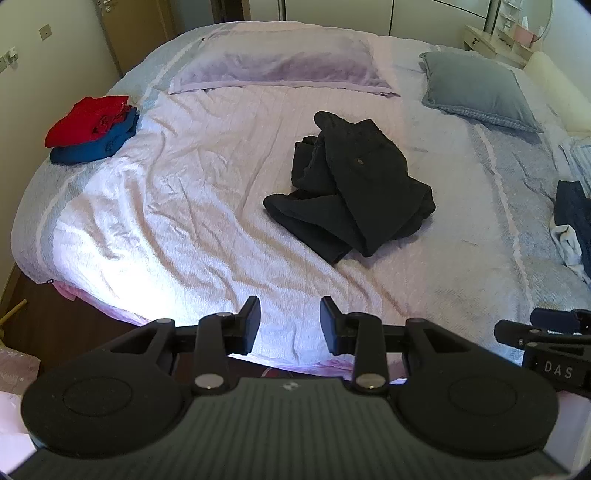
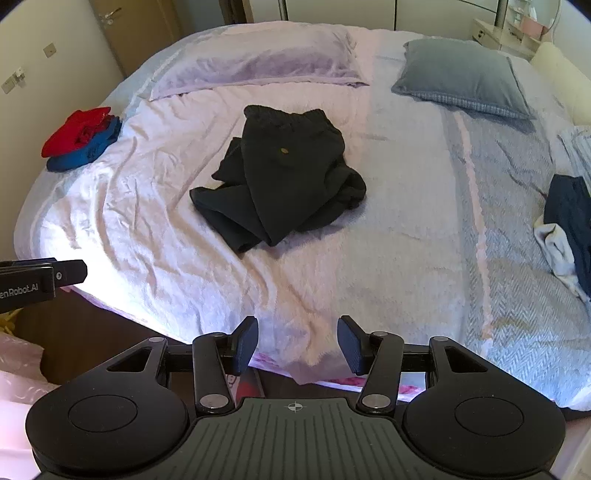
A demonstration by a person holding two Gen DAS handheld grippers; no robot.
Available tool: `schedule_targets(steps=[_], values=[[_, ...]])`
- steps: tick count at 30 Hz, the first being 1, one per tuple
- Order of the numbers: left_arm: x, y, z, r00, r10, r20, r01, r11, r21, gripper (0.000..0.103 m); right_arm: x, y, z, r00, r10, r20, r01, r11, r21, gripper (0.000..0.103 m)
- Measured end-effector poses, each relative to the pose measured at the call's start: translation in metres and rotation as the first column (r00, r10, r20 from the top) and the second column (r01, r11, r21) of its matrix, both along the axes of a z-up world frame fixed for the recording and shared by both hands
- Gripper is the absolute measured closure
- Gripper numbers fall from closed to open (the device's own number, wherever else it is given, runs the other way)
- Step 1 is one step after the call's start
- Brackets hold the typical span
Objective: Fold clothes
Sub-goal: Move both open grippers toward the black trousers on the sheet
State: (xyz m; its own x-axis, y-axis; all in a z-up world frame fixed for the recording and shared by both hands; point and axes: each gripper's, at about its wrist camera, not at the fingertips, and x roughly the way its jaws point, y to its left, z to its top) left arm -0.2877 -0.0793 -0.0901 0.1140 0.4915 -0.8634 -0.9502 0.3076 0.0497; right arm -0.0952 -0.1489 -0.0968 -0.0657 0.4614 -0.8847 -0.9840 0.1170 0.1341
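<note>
A crumpled pair of black trousers (image 1: 351, 184) lies in the middle of the bed (image 1: 177, 221); it also shows in the right wrist view (image 2: 280, 173). My left gripper (image 1: 290, 325) is open and empty over the bed's near edge, well short of the trousers. My right gripper (image 2: 297, 341) is open and empty, also at the near edge. Each gripper shows at the side of the other's view. A folded red garment (image 1: 86, 120) lies on a folded blue one (image 1: 92, 147) at the far left of the bed.
A lilac pillow (image 1: 277, 66) and a grey pillow (image 1: 476, 88) lie at the head of the bed. A heap of dark blue and white clothes (image 2: 569, 229) lies at the right edge. A door (image 2: 147, 33) stands behind on the left, a dresser (image 1: 495, 40) at the back right.
</note>
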Motion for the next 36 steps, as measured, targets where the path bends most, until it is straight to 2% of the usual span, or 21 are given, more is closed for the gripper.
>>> schedule_targets(steps=[11, 18, 25, 36], values=[[-0.010, 0.011, -0.002, 0.999, 0.034, -0.001, -0.034, 0.999, 0.005, 0.072, 0.002, 0.017, -0.005, 1.000, 0.006, -0.017, -0.006, 1.000, 0.002, 0.052], [-0.036, 0.044, -0.007, 0.995, 0.095, 0.016, -0.095, 0.995, -0.010, 0.072, 0.001, 0.039, -0.002, 1.000, -0.011, -0.007, 0.011, 1.000, 0.016, 0.052], [-0.046, 0.112, -0.029, 0.996, 0.088, 0.024, -0.086, 0.994, -0.072, 0.072, 0.010, 0.075, -0.025, 0.994, -0.110, -0.003, 0.110, 0.992, -0.064, 0.052], [-0.054, 0.245, -0.054, 0.999, -0.007, 0.043, 0.012, 0.991, -0.134, 0.071, 0.002, 0.181, -0.038, 0.972, -0.226, 0.070, 0.232, 0.967, -0.103, 0.052]])
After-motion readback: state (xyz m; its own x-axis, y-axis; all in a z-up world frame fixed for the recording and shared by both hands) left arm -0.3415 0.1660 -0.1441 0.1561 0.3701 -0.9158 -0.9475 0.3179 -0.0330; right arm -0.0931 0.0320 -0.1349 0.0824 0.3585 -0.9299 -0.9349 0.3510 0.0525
